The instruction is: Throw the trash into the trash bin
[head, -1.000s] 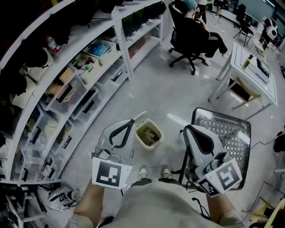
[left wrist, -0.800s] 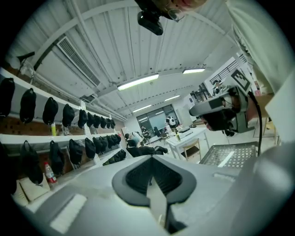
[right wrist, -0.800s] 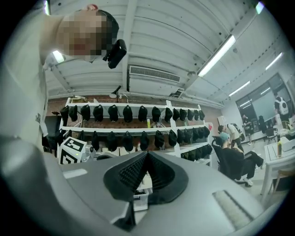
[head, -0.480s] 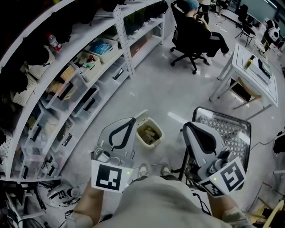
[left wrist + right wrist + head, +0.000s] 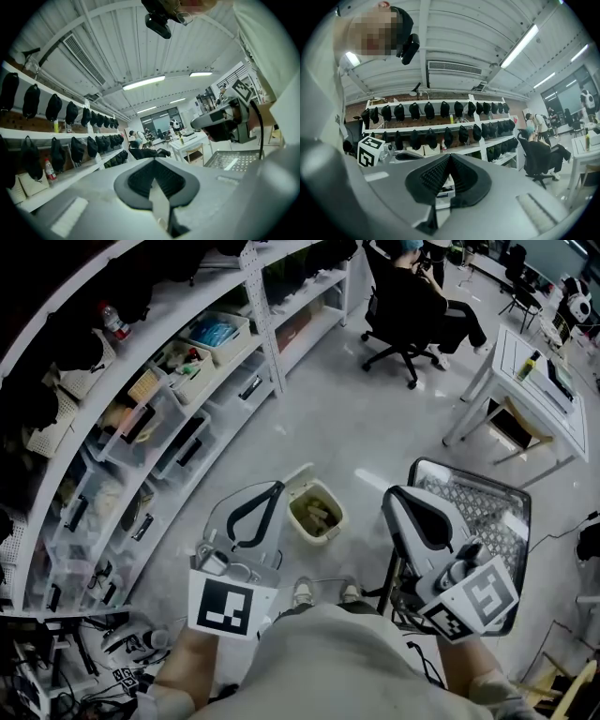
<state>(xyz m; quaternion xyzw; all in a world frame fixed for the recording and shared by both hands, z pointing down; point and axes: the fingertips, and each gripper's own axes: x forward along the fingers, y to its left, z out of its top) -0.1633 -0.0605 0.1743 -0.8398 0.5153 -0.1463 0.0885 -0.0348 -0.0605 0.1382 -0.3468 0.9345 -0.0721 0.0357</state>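
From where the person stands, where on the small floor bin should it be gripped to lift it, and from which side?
Probably pinch the bin by its near right rim from above, one jaw inside and one outside. It stands upright, mouth up, and its lid is flipped open at the far left, blocking that edge. Avoid the trash inside.

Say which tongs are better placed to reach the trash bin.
Left, likely: the left tongs point beside the open lid of the trash bin; the right tongs sit farther off, by the mesh stand. Both shut, empty.
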